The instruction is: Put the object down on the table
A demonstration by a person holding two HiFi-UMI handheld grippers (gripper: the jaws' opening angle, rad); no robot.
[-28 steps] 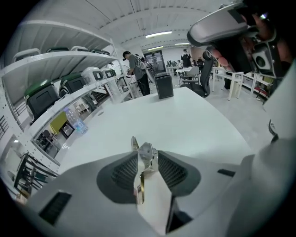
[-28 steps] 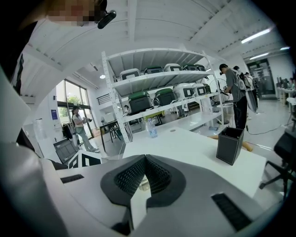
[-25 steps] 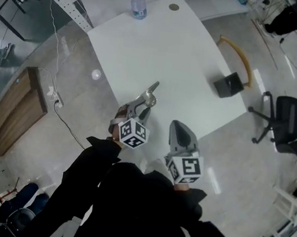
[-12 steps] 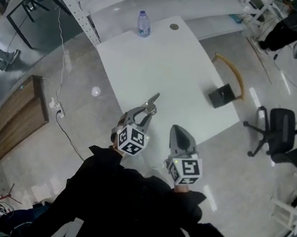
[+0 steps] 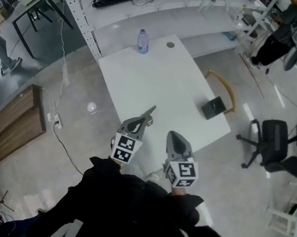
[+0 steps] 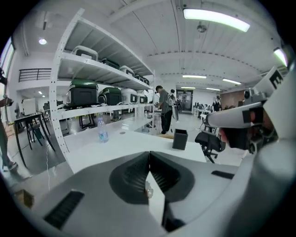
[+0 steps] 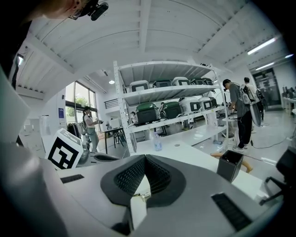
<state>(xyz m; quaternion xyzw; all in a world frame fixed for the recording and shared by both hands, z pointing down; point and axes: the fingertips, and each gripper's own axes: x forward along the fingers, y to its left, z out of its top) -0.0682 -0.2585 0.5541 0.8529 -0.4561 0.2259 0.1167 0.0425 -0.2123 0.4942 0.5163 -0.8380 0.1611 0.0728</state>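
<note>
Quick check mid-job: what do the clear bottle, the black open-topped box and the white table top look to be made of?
The clear bottle looks like thin glossy plastic: see-through body, bluish label band. The black open-topped box is probably matte plastic or board: flat dull walls, no glare. The white table top seems smooth laminate with a satin finish: even white, soft sheen.

We note a water bottle [image 5: 143,41] standing upright near the far end of the bench [image 5: 158,84]. A black open-topped box [image 5: 214,107] stands at the bench's right edge, just beside a chair with a curved wooden back [image 5: 221,87]. A black office chair [image 5: 272,138] stands on the floor further right, well apart. To the left we find a wooden cabinet [image 5: 12,124] and a power strip [image 5: 52,117] with its cable. Beyond the bench, a white shelving rack [image 6: 106,110] carries dark cases [image 6: 83,95].
</note>
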